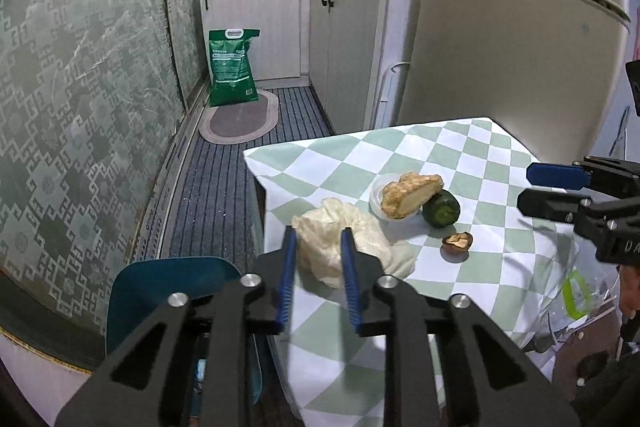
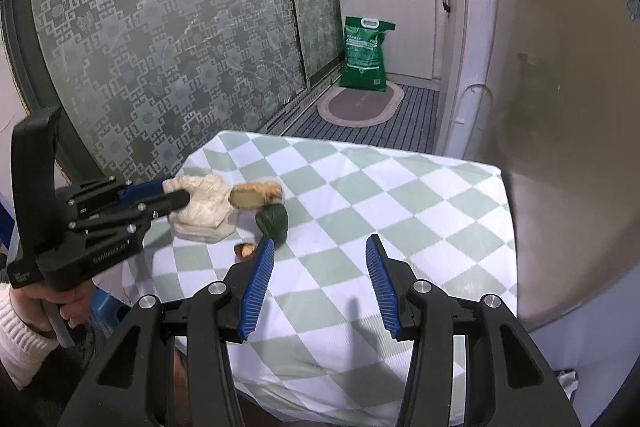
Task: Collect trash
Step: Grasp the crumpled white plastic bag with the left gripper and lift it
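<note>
The left gripper [image 1: 319,239] has its jaws narrow, pressed on the white bag [image 1: 344,247] at the near left corner of the table [image 1: 500,163]; the bag's long axis runs left to right. The right gripper [image 2: 320,247] hovers half open, empty. Behind lie a nutshell [image 1: 457,242], green fruit [image 1: 441,209] and bread [image 1: 410,195]

A crumpled white plastic bag [image 1: 344,247] lies by the table's edge, near a bread chunk [image 1: 410,195], green peel [image 1: 441,209] and walnut shell [image 1: 457,241].
</note>
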Action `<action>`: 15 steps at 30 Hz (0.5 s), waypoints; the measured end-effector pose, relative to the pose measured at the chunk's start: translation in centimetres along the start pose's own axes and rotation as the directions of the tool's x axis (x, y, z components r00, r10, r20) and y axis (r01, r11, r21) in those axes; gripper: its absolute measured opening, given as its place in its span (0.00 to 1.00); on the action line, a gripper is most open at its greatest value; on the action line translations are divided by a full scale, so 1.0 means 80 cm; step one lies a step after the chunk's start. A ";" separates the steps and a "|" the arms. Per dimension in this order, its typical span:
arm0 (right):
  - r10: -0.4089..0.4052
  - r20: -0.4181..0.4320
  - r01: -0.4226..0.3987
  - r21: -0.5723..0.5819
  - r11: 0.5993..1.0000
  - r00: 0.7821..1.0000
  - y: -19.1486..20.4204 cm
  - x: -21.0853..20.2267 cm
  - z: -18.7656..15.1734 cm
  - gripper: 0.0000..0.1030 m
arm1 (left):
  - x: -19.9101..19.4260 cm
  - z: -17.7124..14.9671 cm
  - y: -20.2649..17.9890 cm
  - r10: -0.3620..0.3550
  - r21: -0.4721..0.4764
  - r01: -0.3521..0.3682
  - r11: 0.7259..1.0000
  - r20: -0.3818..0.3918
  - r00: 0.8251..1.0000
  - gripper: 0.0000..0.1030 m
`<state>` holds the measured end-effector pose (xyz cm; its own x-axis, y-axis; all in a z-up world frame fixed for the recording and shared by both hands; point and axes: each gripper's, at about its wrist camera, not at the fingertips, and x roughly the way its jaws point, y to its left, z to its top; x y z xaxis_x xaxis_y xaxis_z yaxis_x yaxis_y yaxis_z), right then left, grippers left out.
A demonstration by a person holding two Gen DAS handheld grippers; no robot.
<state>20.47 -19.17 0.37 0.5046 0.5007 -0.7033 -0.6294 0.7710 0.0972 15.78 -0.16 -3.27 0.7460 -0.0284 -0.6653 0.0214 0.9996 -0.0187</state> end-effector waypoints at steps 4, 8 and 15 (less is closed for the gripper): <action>0.031 -0.024 -0.032 -0.035 0.999 0.999 0.013 0.006 -0.007 0.47 | 0.004 0.000 -0.005 0.012 0.011 -0.012 1.000 -0.009 1.000 0.09; 0.025 -0.032 -0.028 -0.084 0.996 0.999 0.030 0.010 -0.007 0.47 | 0.001 0.001 0.001 -0.003 -0.020 0.003 1.000 -0.007 1.000 0.07; 0.007 -0.024 -0.010 -0.120 0.993 1.000 0.052 0.018 0.006 0.54 | -0.007 -0.001 0.002 -0.011 -0.019 0.011 1.000 -0.002 1.000 0.06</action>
<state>18.88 -15.08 0.15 0.4859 0.4967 -0.7191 -0.7008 0.7131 0.0191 15.30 0.00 -2.95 0.7442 -0.0394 -0.6668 0.0170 0.9991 -0.0401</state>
